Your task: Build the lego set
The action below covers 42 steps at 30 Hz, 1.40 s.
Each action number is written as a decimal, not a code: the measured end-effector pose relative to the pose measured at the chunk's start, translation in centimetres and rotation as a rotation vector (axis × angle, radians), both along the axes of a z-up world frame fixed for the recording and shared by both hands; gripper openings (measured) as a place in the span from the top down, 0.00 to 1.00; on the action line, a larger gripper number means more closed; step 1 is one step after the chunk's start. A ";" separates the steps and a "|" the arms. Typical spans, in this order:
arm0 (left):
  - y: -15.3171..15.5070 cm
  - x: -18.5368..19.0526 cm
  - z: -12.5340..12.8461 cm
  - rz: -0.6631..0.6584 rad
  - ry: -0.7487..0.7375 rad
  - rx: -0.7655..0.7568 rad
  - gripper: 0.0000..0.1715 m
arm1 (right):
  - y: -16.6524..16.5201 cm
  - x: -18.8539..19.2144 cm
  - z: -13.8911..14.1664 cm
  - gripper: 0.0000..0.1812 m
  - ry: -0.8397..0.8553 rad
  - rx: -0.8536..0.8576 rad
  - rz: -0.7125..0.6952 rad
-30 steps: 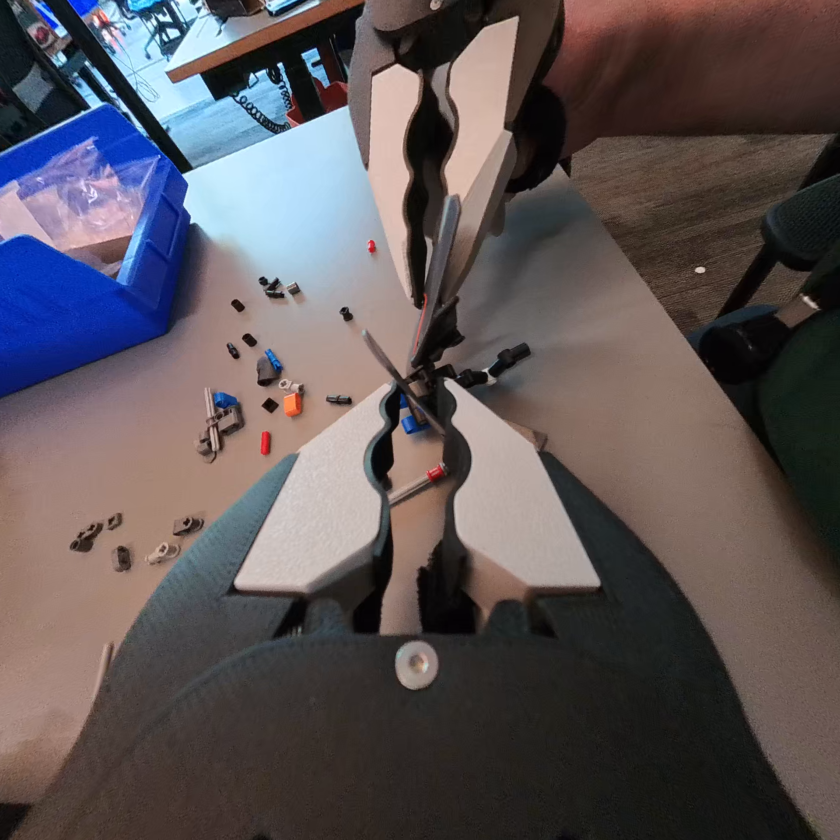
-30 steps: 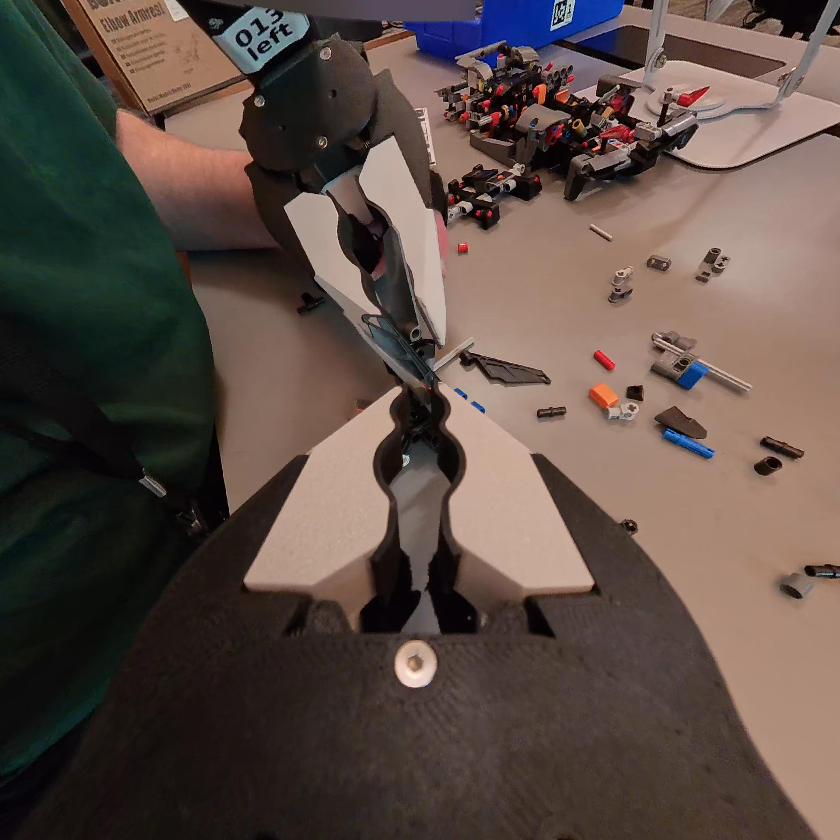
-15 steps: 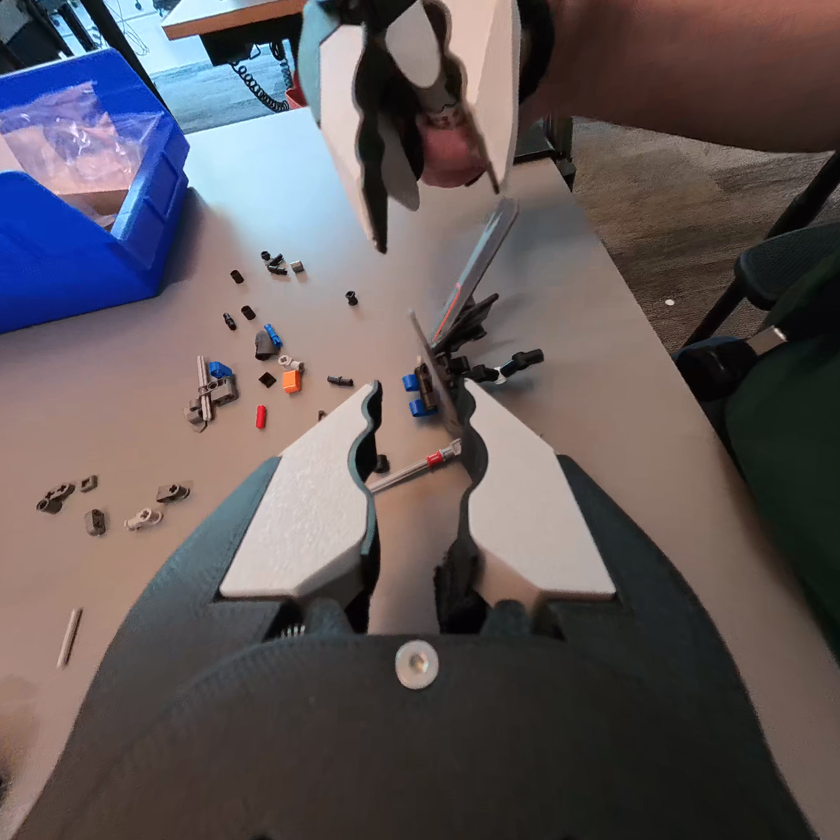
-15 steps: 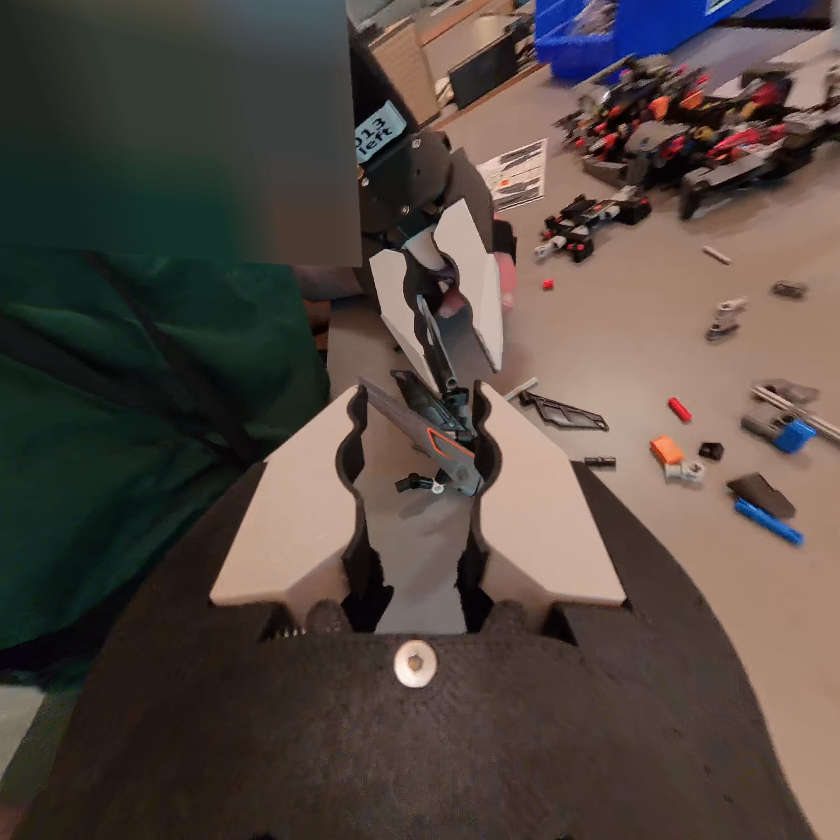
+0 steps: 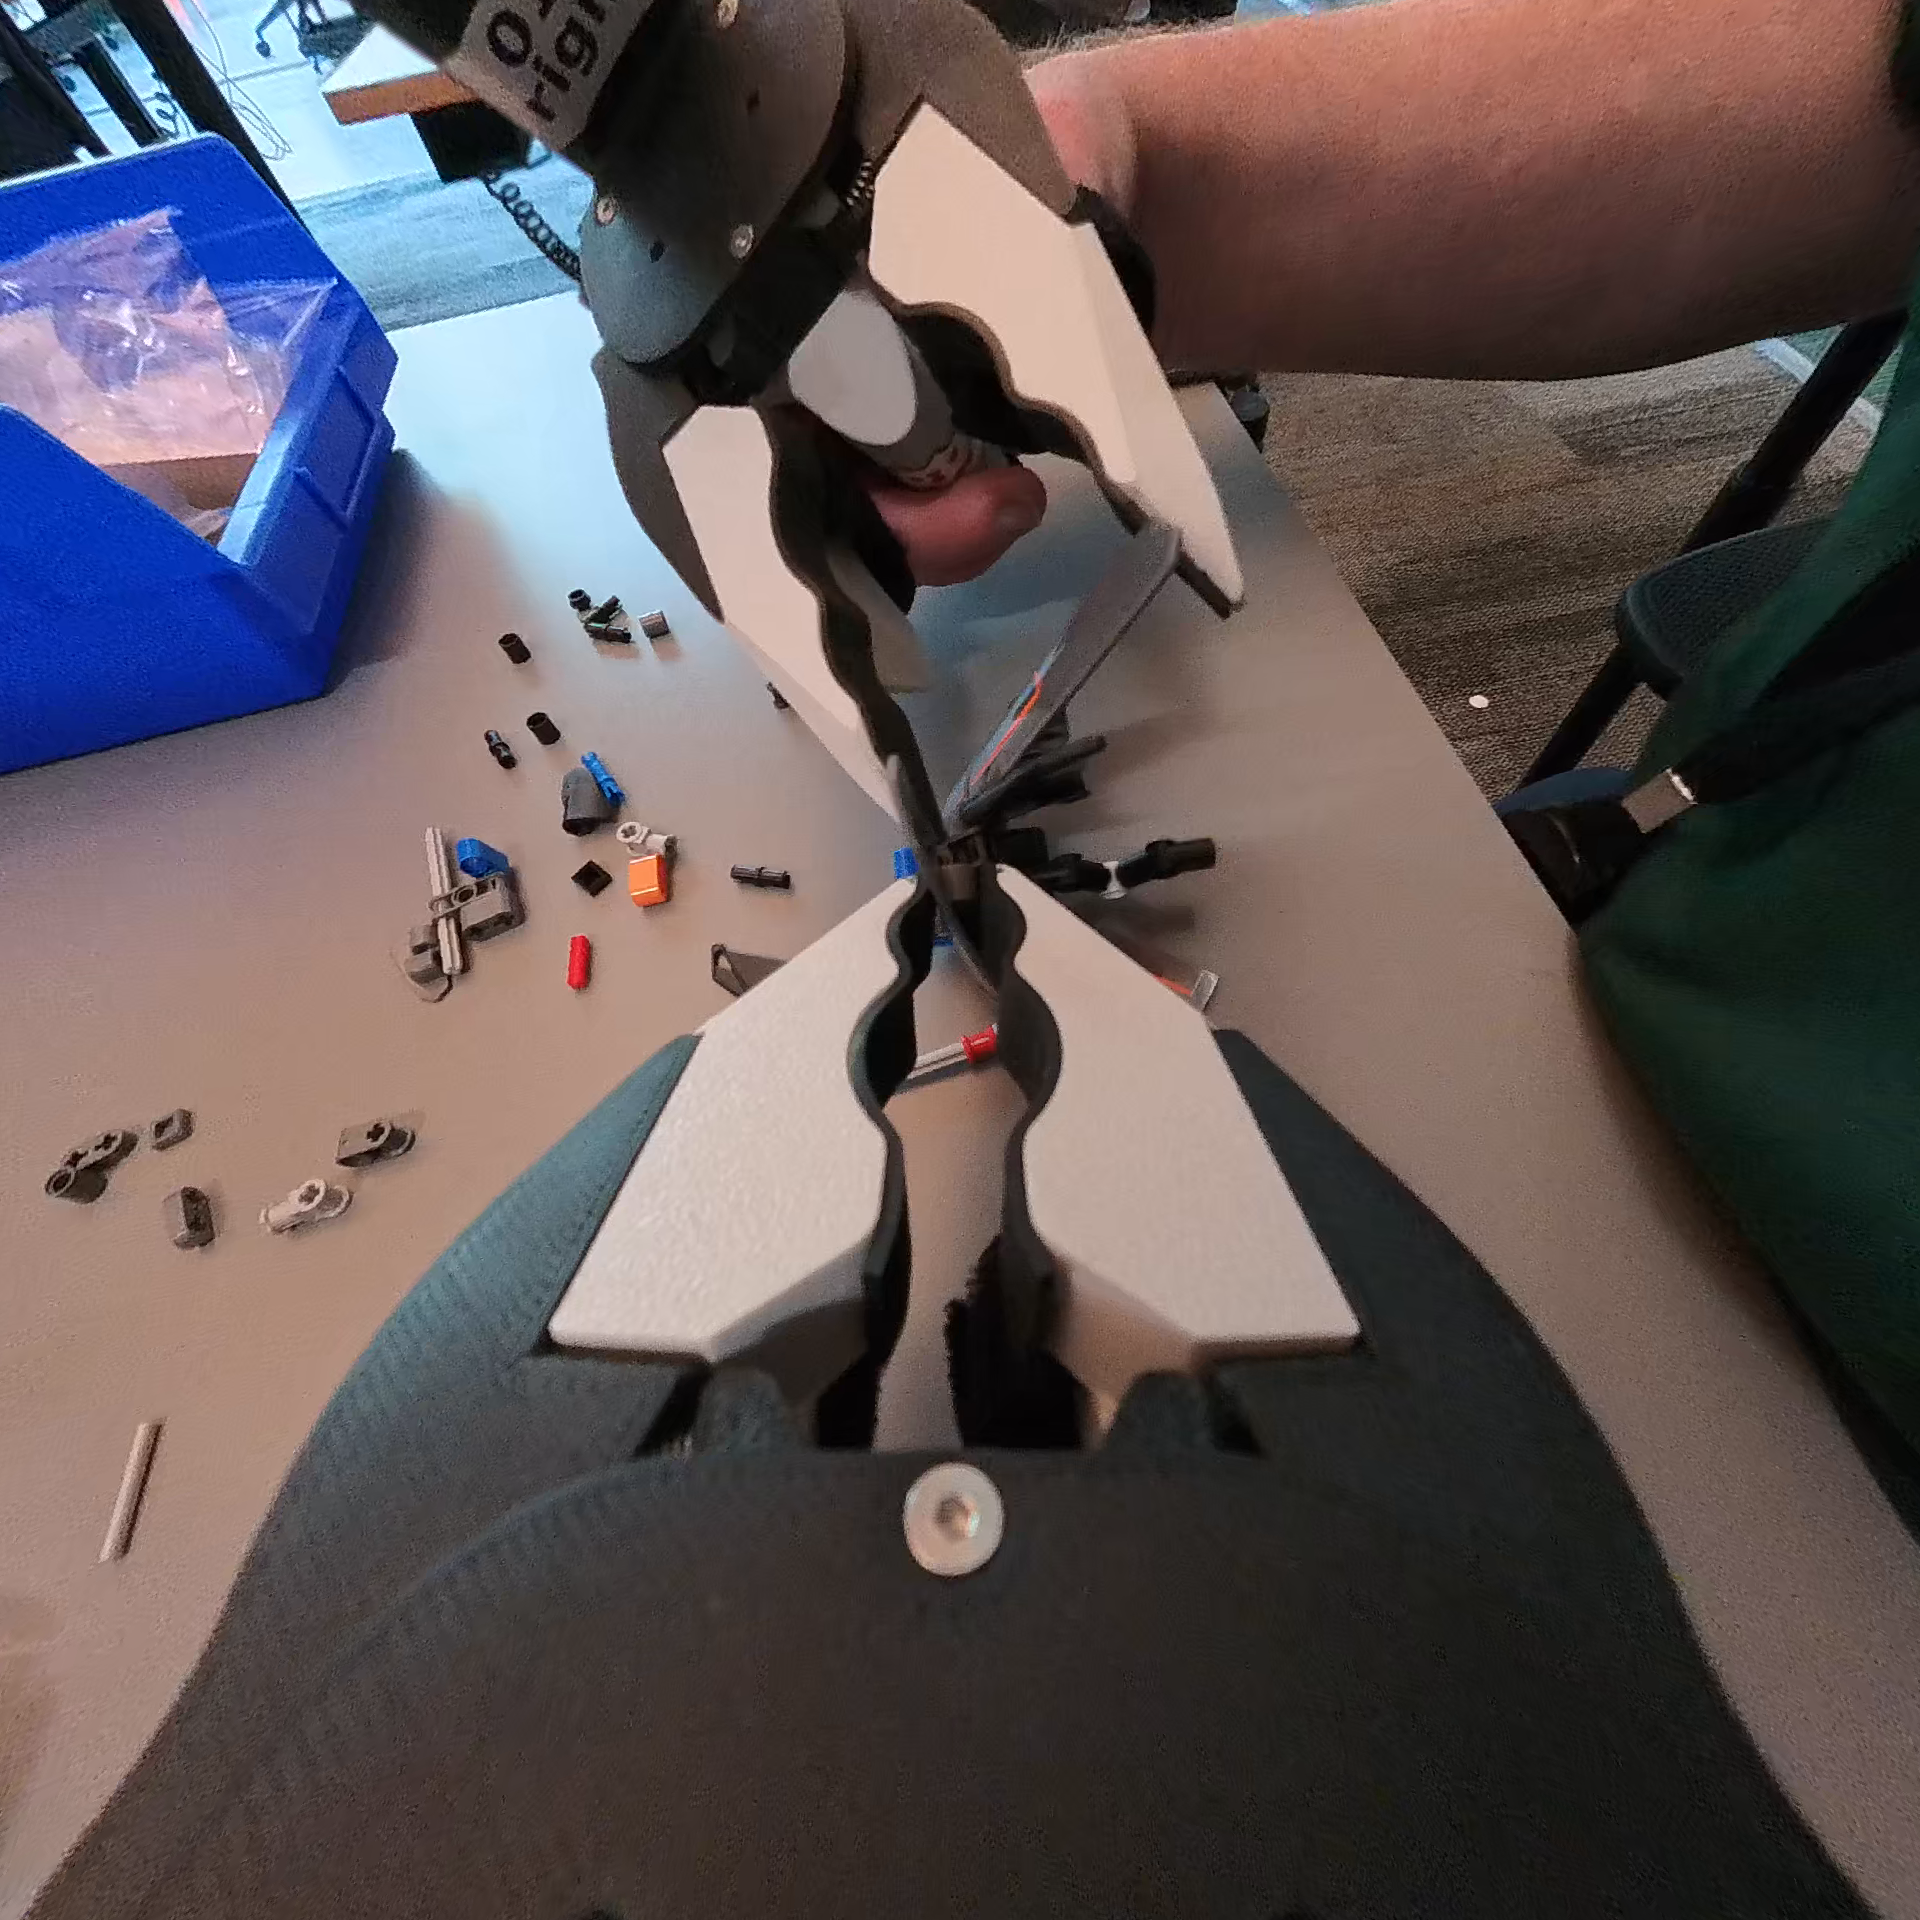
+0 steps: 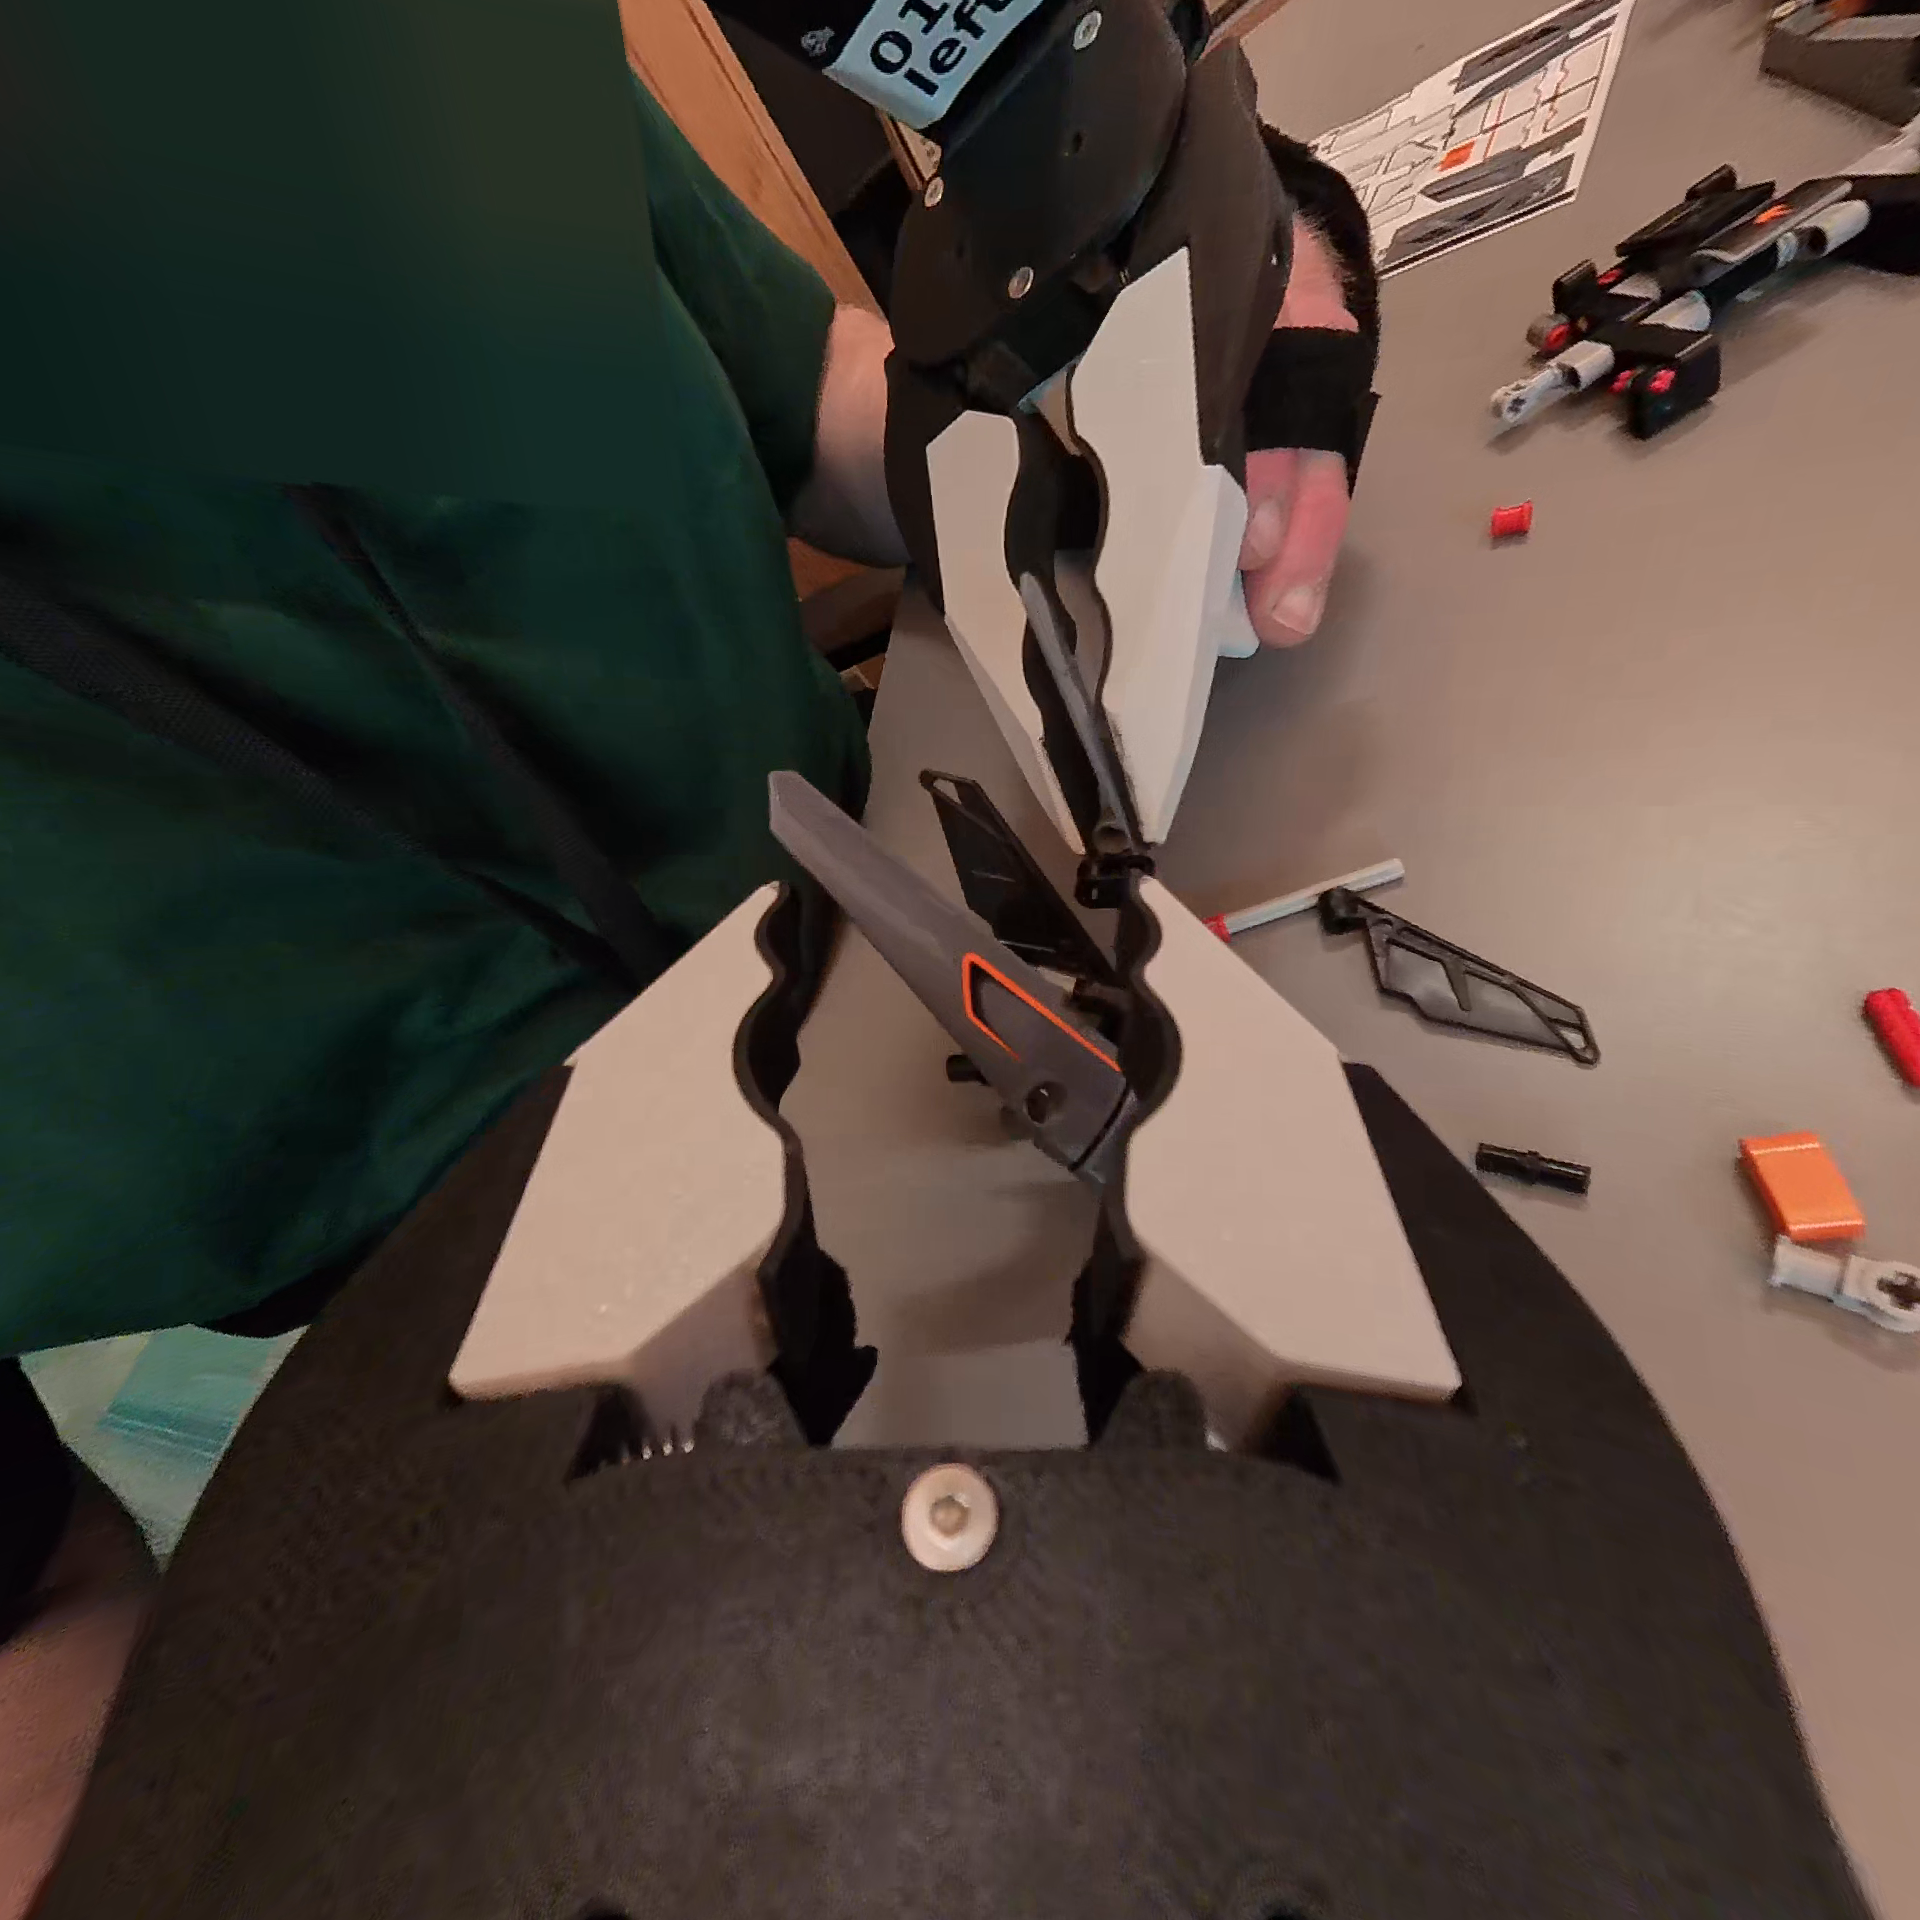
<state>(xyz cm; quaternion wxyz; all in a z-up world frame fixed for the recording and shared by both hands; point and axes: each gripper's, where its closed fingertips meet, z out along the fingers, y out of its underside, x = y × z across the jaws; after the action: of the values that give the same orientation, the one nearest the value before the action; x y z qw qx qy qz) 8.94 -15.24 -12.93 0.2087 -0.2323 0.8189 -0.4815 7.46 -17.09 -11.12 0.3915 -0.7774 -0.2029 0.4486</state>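
The lego sub-assembly (image 5: 961, 883), a small cluster of dark panels and pins, is sitting right at the fingertips of the left tool (image 5: 951, 888) in the left wrist view, held just above the desk (image 5: 260, 987). The left tool's fingers are drawn nearly together and appear to be pinching a thin dark panel. The right tool (image 5: 1049, 707) is reaching down from above, its fingers standing apart around the grey, orange-striped panel (image 5: 1081, 665). Loose parts, among them an orange brick (image 5: 649, 878), are lying to the left near a blue bin (image 5: 187, 623).

The right wrist view is showing what the first hides: the right tool (image 6: 961, 914) is spread wide, with the grey orange-lined panel (image 6: 935, 977) leaning against its right finger and not clamped. The left tool (image 6: 1107, 831) is pressing shut on a slim dark piece (image 6: 1070, 686). A loose black lattice panel (image 6: 1465, 982), an instruction sheet (image 6: 1475, 135) and a larger built section (image 6: 1652, 312) are lying farther off.

The step in hand looks like mating the panels. Next, the right tool probably needs to close on the grey panel and align it carefully.
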 end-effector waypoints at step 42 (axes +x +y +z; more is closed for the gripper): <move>-0.4 -0.1 0.2 -0.030 -0.005 -0.008 0.97 | -0.1 -0.2 -0.3 0.71 -0.039 0.125 -0.044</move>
<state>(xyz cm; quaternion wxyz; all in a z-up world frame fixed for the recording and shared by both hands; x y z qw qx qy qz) 8.80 -15.68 -12.72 0.2026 -0.2199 0.8199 -0.4882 7.29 -17.21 -11.47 0.4450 -0.7643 -0.2211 0.4112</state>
